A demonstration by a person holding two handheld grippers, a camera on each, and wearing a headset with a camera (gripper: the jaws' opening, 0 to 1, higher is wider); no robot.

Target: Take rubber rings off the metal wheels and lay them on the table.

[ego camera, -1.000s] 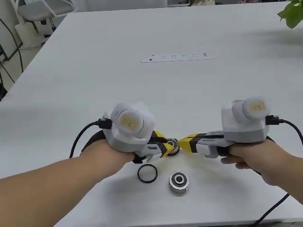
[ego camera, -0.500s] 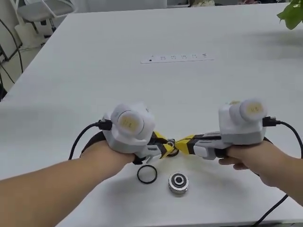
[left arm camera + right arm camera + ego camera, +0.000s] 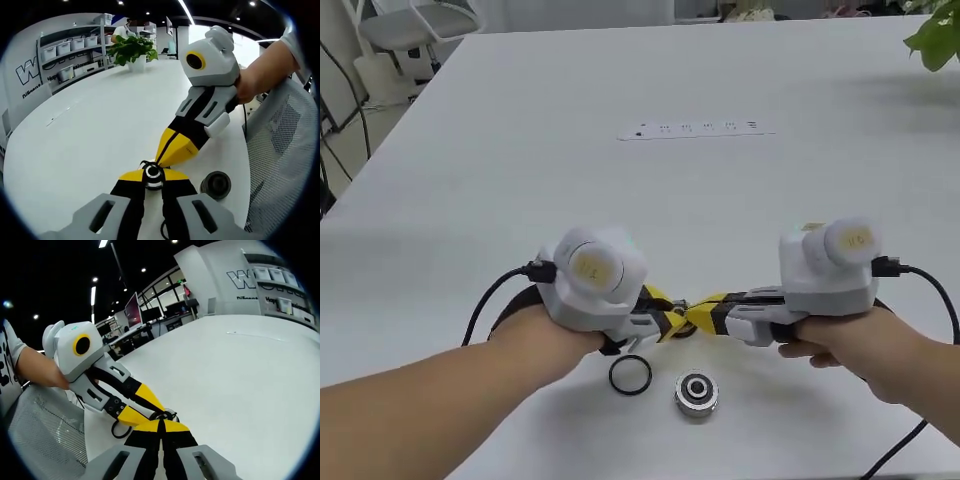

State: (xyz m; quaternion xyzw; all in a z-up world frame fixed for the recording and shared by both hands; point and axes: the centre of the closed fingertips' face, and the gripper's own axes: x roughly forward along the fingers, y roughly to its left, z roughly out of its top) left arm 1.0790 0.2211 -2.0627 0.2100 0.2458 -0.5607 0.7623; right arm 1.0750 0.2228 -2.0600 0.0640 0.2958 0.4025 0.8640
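White table (image 3: 620, 220) bears 1 loose rubber ring (image 3: 630, 375) — shelves (image 3: 70, 62) beyond (bins (image 3: 64, 48)).

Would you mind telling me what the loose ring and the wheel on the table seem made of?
The loose ring looks like rubber: thin, matte black. The wheel beside it seems metal: silvery, shiny rim around a dark centre.

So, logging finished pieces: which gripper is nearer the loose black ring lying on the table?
Left. The left gripper sits just behind the ring; the right gripper comes in from the ring's right, farther off.
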